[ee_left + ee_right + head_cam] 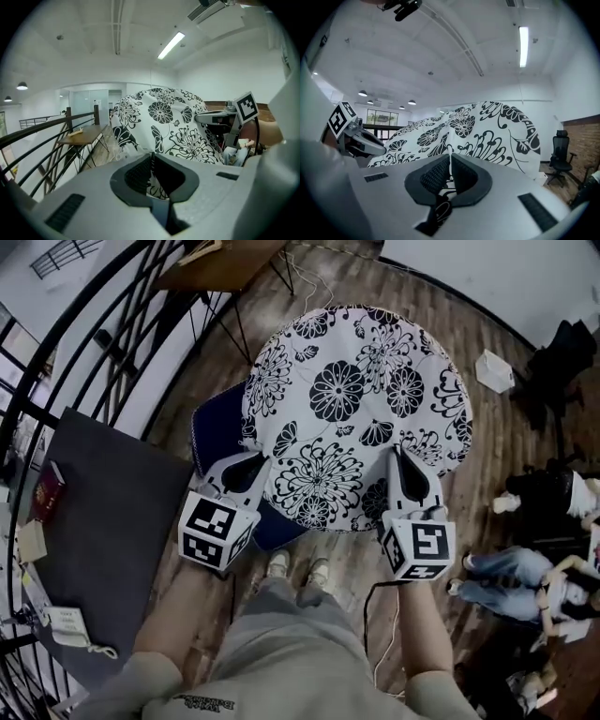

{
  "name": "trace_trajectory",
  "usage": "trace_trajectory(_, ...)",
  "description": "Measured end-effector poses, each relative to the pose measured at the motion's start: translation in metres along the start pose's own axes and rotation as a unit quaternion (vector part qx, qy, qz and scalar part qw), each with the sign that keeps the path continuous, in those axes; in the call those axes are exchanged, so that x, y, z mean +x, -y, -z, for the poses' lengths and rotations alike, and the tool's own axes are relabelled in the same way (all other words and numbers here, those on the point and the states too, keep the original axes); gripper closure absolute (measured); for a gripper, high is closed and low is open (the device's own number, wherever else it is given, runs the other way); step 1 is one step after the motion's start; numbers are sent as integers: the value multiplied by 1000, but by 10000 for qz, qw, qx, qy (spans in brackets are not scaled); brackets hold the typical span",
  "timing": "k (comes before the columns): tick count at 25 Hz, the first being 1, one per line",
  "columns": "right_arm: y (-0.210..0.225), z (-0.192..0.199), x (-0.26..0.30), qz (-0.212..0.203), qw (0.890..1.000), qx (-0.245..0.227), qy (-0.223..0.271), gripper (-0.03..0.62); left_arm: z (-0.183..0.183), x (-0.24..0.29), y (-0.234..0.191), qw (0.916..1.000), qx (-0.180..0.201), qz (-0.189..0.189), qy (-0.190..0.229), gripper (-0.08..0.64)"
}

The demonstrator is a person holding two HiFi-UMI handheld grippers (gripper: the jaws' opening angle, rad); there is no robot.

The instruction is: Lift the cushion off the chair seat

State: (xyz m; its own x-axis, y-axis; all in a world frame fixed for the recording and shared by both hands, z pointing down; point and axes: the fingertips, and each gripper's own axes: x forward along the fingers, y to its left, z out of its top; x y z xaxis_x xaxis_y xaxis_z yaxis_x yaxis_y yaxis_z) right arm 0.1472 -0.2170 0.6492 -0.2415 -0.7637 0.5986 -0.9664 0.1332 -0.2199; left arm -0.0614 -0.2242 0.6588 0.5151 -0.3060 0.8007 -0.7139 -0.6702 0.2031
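The floral cushion (356, 399) was held up over the blue chair seat (217, 427), apparently clear of it. The left tongs (251, 467) and right tongs (409, 465) were each clamped on its near edge. Judged risk: only thin edge fabric was pinched, so the cushion's weight could pull it free.

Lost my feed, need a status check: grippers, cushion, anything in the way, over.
Both shut: left gripper, right gripper, on the cushion near edge. It sits tilted up over the blue chair seat. Nothing seen blocking.
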Motion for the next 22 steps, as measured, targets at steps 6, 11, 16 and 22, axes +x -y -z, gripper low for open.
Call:
trace_trajectory(6,-6,-16,5,45,9993,-267,-245,581,-12,2,-9,9985,-321,405,176,532)
trace_trajectory(11,-8,-13,0,30,9994,-326,71,581,-12,5,-11,9968,-275,432,613,532)
trace_trajectory(16,-14,-18,-4,115,9992,-369,87,581,-20,-1,-8,9975,-444,382,405,532)
trace_trajectory(22,-7,-8,3,148,9999,-34,19,581,-2,5,-13,9962,-442,-60,750,532)
